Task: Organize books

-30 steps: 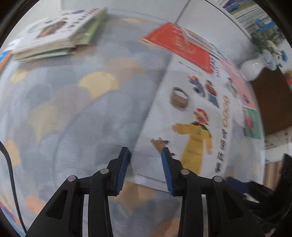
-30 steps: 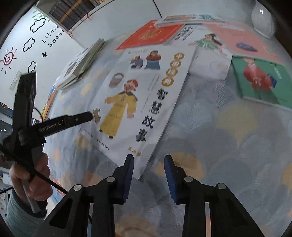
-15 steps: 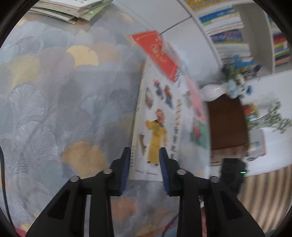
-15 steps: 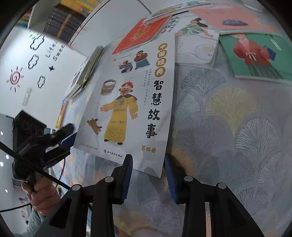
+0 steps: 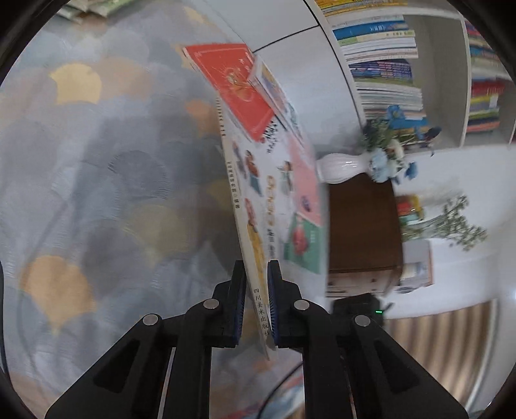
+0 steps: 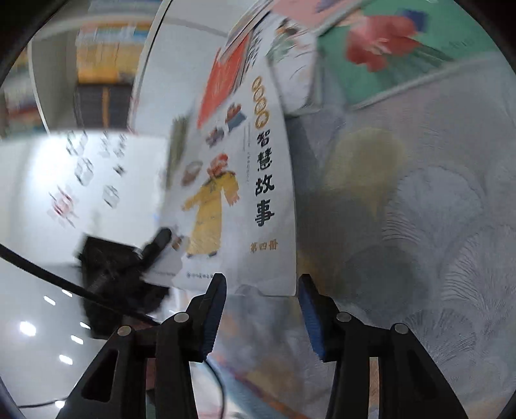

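Left claw (image 5: 254, 303) seemingly edge-on, clamping book (image 5: 254, 232)

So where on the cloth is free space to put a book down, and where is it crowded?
Free: the wide patterned cloth left of the white book that the left hand-held gripper holds, up to the far stack. Also bare cloth right of it in the right view. Crowded: behind the white book, where the red book, pink book and green book overlap.
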Available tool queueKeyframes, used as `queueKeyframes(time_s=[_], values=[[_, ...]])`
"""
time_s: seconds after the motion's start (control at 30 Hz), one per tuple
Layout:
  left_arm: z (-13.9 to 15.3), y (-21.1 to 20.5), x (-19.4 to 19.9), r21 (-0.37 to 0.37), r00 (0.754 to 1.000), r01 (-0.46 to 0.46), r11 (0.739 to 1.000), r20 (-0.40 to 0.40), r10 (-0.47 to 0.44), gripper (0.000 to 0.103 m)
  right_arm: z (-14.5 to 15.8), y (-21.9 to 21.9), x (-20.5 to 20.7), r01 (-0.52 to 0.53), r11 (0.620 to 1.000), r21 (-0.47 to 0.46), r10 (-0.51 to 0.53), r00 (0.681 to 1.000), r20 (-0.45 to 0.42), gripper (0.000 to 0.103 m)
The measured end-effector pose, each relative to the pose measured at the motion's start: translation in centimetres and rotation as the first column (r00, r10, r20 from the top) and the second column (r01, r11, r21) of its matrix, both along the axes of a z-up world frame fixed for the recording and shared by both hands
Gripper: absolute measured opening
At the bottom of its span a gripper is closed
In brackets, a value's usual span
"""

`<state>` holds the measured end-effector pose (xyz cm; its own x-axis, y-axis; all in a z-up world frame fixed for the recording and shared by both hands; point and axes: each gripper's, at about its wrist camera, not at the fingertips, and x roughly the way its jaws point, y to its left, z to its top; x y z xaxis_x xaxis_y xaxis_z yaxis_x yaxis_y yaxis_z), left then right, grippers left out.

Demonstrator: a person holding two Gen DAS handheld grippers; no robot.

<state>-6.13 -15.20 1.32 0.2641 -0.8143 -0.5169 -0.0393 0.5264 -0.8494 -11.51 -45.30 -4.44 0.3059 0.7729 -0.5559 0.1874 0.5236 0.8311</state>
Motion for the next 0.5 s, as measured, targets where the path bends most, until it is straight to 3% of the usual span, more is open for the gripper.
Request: queueKeyframes(time_s=[0.1, 0.2, 0.3, 0.37, 0.43, 0.5], values=[[-0.3, -0.2, 0.1, -0.067, 0.999, -0.013, 0.998, -0.041, 0.011, 0.010, -0.8, -1.5, -0.1, 0.061, 0.995, 0.081, -0.060, 0.998, -0.017, 0.057], [-0.8, 0.1, 0.0, -0.141, 0.996, -0.036, 0.989, -0.083, 0.024, 0.010, -1.9, -1.9, 0.2, 0.087, 0.987, 0.137, -0.083, 0.996, -0.038, 0.058], [-0.9, 0.2, 0.2, -0.159, 0.994, -0.027, 0.987, -0.104, 0.010, 0.010, -2.6, -1.6, 1.8, 0.105, 0.976, 0.189, -0.101, 0.994, -0.029, 0.058], [-0.5, -0.1, 0.4, -0.115, 0.995, 0.002, 0.993, -0.094, -0.012, 0.010, -2.1, -1.1, 3.0, 0.105, 0.976, 0.188, -0.107, 0.994, 0.002, 0.051], [0.1, -0.2, 0.5, -0.035, 0.997, 0.025, 0.999, -0.069, -0.028, 0.010, -1.5, -0.2, 4.4, 0.100, 0.989, 0.109, -0.103, 0.995, 0.020, 0.038], [1.0, -0.4, 0.6, 0.067, 0.998, 0.055, 0.996, -0.033, -0.053, 0.010, -0.9, 0.5, 4.7, 0.075, 0.996, 0.048, -0.077, 0.996, 0.045, 0.033]])
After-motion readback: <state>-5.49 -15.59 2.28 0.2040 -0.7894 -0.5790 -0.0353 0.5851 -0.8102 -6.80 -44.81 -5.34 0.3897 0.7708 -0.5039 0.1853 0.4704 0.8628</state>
